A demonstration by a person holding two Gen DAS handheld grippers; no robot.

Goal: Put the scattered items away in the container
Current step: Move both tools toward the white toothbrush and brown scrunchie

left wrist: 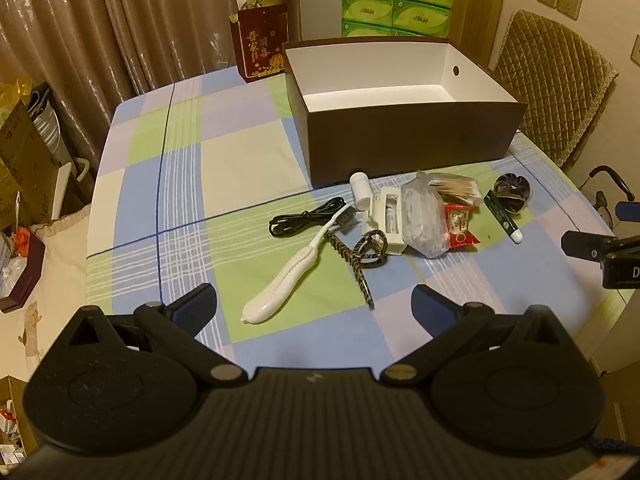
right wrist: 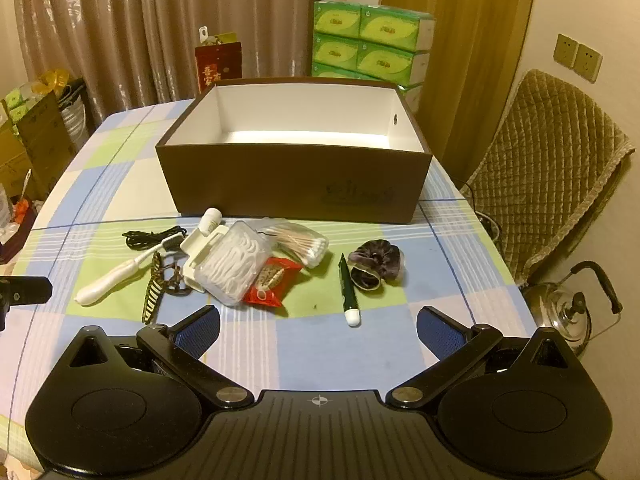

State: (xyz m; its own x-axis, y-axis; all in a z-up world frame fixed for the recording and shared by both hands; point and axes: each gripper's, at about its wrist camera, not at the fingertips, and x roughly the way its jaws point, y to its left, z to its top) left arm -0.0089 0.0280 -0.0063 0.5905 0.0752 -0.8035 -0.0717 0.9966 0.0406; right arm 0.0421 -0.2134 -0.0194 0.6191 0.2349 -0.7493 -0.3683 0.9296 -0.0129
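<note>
Gold Chinese characters show on the red gift bag [left wrist: 260, 46] behind the tabletop, too blurred to read. A lone "D" sits on the right hand-held gripper's body [left wrist: 624, 272].

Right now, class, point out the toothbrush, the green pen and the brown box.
toothbrush [left wrist: 280, 284], left wrist view, on the thick white handle.
green pen [right wrist: 347, 285], right wrist view, on the middle of the dark green barrel.
brown box [right wrist: 294, 184], right wrist view, on the near outer wall.

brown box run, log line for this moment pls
stage: start | left gripper: open, idle | right gripper: open, idle | brown box: empty | items: all on tablecloth
</note>
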